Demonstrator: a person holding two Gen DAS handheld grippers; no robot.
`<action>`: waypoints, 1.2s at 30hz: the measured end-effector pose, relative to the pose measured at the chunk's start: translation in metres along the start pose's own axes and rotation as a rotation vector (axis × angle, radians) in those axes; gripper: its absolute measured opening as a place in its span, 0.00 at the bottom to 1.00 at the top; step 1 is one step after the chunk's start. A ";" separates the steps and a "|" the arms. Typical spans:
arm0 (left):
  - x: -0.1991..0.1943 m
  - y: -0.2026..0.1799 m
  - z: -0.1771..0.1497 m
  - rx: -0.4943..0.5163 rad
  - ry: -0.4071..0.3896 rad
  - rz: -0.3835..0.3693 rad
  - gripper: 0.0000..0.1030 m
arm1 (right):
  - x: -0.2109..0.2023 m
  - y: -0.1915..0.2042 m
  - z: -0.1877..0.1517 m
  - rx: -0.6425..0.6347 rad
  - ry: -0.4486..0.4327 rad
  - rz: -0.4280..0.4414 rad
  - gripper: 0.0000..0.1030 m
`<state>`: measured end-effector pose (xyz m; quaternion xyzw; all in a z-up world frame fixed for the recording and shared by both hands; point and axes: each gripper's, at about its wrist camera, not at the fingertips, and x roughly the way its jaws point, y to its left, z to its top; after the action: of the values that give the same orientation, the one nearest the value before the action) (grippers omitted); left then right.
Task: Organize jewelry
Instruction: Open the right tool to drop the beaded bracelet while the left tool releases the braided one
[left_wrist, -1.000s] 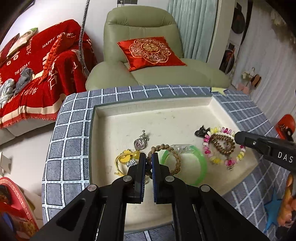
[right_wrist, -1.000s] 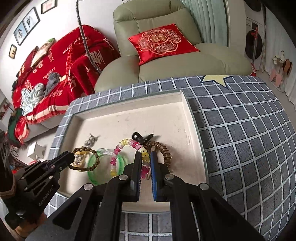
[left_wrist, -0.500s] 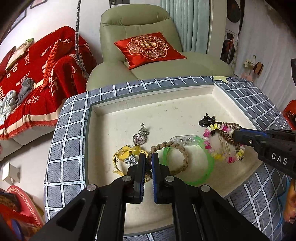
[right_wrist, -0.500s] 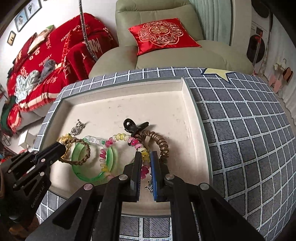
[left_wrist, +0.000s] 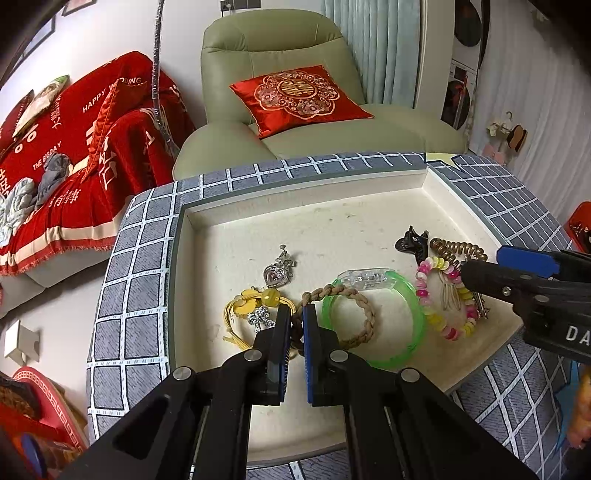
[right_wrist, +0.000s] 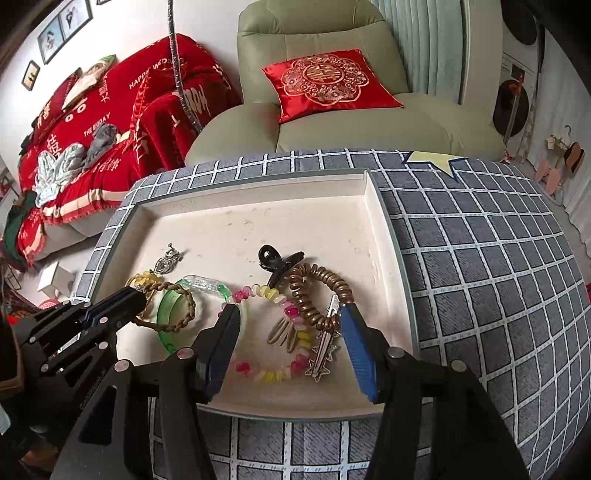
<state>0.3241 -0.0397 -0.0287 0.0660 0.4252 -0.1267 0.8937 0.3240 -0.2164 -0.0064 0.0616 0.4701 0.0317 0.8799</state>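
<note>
A cream tray (left_wrist: 332, 218) (right_wrist: 373, 221) holds jewelry. My left gripper (left_wrist: 296, 317) is shut on a brown braided bracelet (left_wrist: 364, 314), which also shows in the right wrist view (right_wrist: 184, 314), lying over a green bangle (left_wrist: 415, 328) (right_wrist: 164, 321). My right gripper (right_wrist: 288, 328) is open, its jaws on either side of a pink-and-yellow bead bracelet (right_wrist: 273, 373) (left_wrist: 436, 317), a brown coil hair tie (right_wrist: 317, 295) and a silver star clip (right_wrist: 323, 354). A black claw clip (right_wrist: 275, 258), a heart pendant (left_wrist: 277, 273) and a yellow hair tie (left_wrist: 255, 302) lie nearby.
The tray sits on a grey checked cloth (right_wrist: 480, 258). Behind stand a green armchair with a red cushion (left_wrist: 299, 96) and a sofa under a red throw (left_wrist: 66, 155). The tray's far half (right_wrist: 258, 218) is bare.
My right gripper has opened and let go of the bead bracelet, which now lies in the tray. My left gripper stays shut on the braided bracelet and both views have drawn back slightly.
</note>
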 end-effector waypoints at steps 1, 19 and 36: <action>0.000 0.000 0.000 -0.001 -0.001 0.000 0.21 | -0.001 -0.001 -0.001 0.003 -0.001 0.002 0.59; -0.003 0.005 0.002 -0.038 -0.003 0.021 0.22 | -0.013 -0.004 -0.006 0.023 -0.019 0.014 0.59; -0.004 0.011 0.006 -0.081 -0.019 -0.031 0.22 | -0.020 -0.017 -0.005 0.067 -0.052 0.007 0.59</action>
<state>0.3290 -0.0297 -0.0213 0.0220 0.4223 -0.1236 0.8977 0.3087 -0.2352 0.0054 0.0933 0.4474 0.0173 0.8893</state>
